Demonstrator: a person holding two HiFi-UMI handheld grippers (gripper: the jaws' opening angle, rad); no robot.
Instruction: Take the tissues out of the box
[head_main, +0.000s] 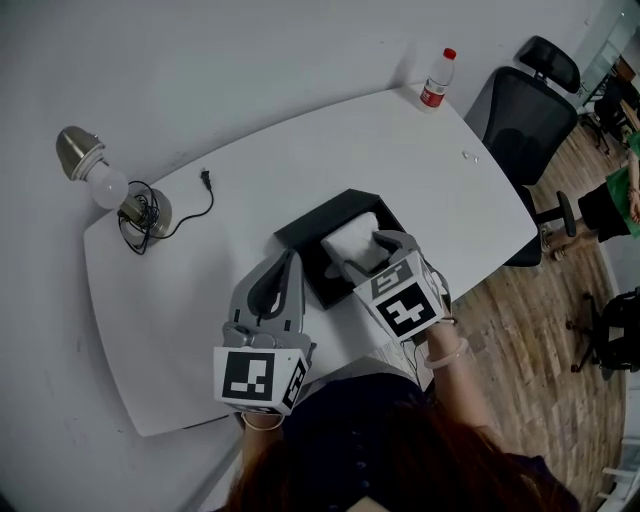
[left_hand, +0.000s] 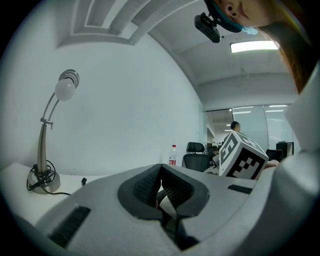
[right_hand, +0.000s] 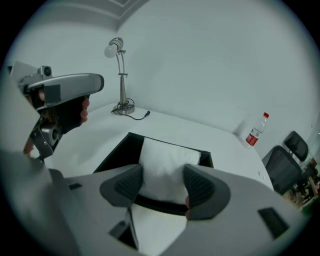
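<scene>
Right claw (right_hand: 162, 176): clamped on the white stack of soft tissues (right_hand: 167, 152), a ribbed pad pressed into each side, angled down over the box.
Left claw (left_hand: 161, 170): pads together with nothing between them, held level just beside the box corner facing the near edge of the surface; contact with the box not clear.
Tissues: standing up out of the black open-topped rectangular box (head_main: 300, 236), squeezed in at the waist by the pads, lower end apparently at or below the rim.
Box: resting on the white surface (head_main: 400, 150) close to its near edge, about midway along; pinned down by nothing.
Step in hand: judged to be the lift-out, grip made, removal not yet complete.
Risk, box riding up: likely from friction between stack and walls during a straight pull, with no hold on the box.
Risk, stack splitting: possible from a grip on the middle only, leaving loose outer or lower sheets free to slide back in.
Risk, slip: possible from soft, compressible paper giving way under the pads during a fast or tilted pull.
Risk, box sliding off: plausible given its place near the near edge and any sideways drag.
Elsewhere: silver desk lamp with white bulb (head_main: 100, 178) at the far left corner, clear plastic bottle with red cap (head_main: 436, 78) at the far right corner, both well apart from the box.
</scene>
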